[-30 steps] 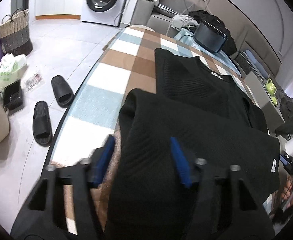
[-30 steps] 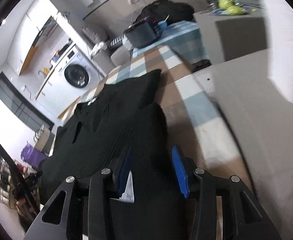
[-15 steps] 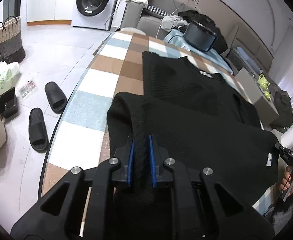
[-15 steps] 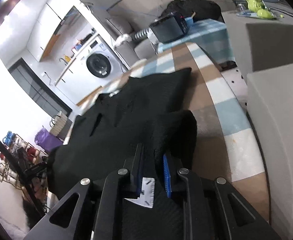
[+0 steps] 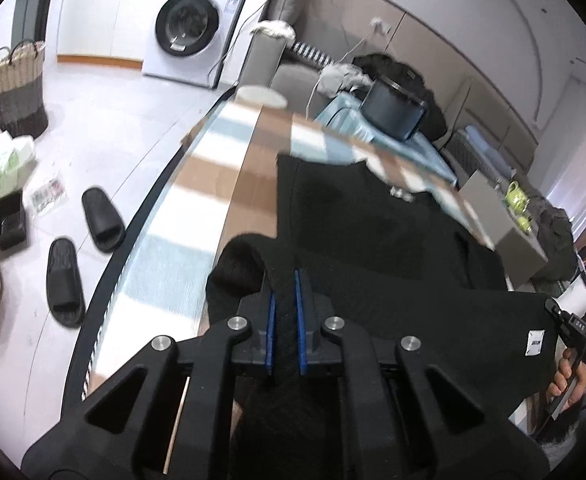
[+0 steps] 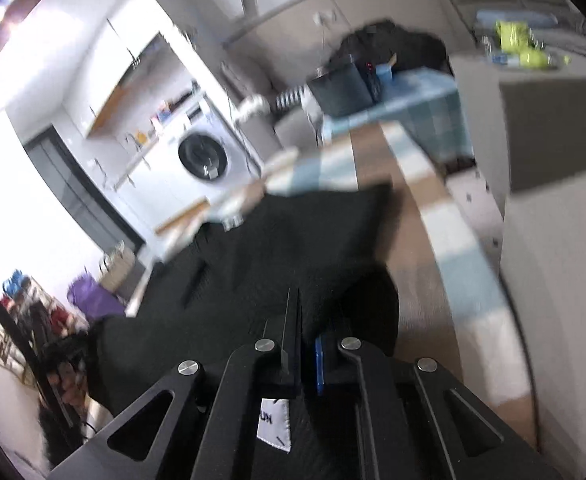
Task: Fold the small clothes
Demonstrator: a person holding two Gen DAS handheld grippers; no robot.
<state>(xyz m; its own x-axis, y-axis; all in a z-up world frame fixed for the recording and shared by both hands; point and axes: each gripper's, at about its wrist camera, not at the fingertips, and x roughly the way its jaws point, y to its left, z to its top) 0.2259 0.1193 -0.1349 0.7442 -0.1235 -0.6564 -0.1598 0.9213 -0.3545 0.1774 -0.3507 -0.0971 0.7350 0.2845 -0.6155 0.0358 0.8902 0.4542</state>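
Lifted higher since before, both grippers' fingers [image 5: 269, 328] [image 6: 319, 364] pinch the black top's [image 5: 373, 240] hem, blur obscuring the right view.

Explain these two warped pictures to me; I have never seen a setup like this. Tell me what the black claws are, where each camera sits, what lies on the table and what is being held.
No robot here: a person carries a two-finger clamp in each hand, with a wide-angle camera mounted on each, looking along its fingers. That lens bends the room.

One picture comes from the left gripper, the other from the right gripper. The right-hand view is blurred.

A black knitted garment lies on a table with a checked cloth of brown, blue and white. Both clamps are shut on the garment's near edge, each pinching a fold of it. A white label shows by the right one.

Behind are a washing machine and slippers on the floor.
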